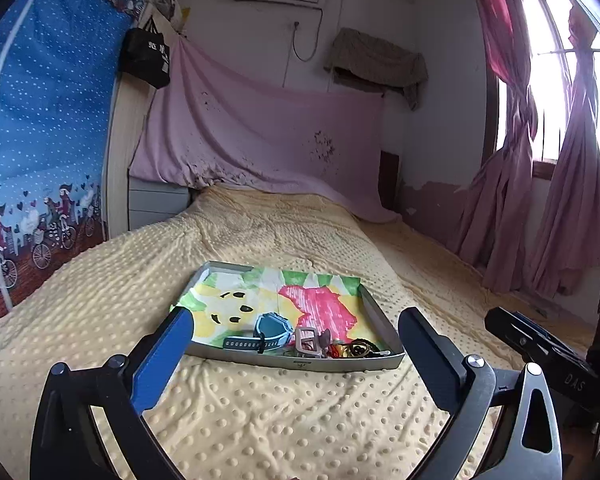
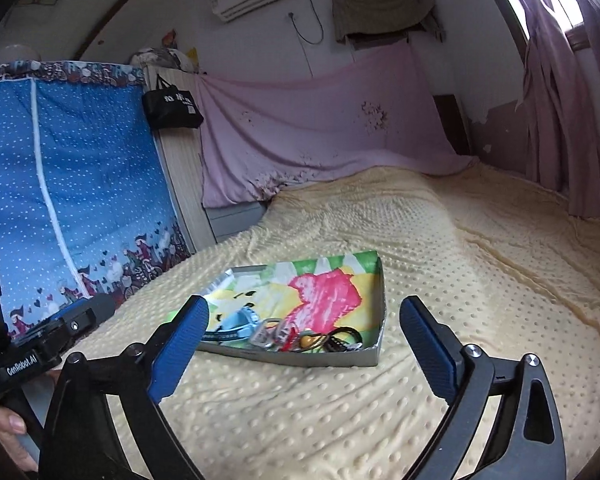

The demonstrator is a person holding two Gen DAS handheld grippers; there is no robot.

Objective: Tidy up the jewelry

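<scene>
A shallow grey tray (image 1: 380, 320) lined with a colourful cartoon picture lies on the yellow bed; it also shows in the right wrist view (image 2: 374, 354). At its near edge lie a light-blue watch (image 1: 270, 330) (image 2: 240, 322), a pinkish buckle (image 1: 306, 340) and a tangle of gold, red and black jewelry (image 1: 356, 350) (image 2: 320, 342). My left gripper (image 1: 296, 344) is open and empty, just short of the tray. My right gripper (image 2: 304, 338) is open and empty, in front of the tray's near corner.
A yellow dotted blanket (image 1: 260, 420) covers the bed. A blue fabric wardrobe (image 1: 40, 140) stands at left, a pink sheet (image 1: 260, 128) hangs at the head, and pink curtains (image 1: 540, 200) hang at right. The other gripper shows at right (image 1: 540, 344) and at left (image 2: 60, 328).
</scene>
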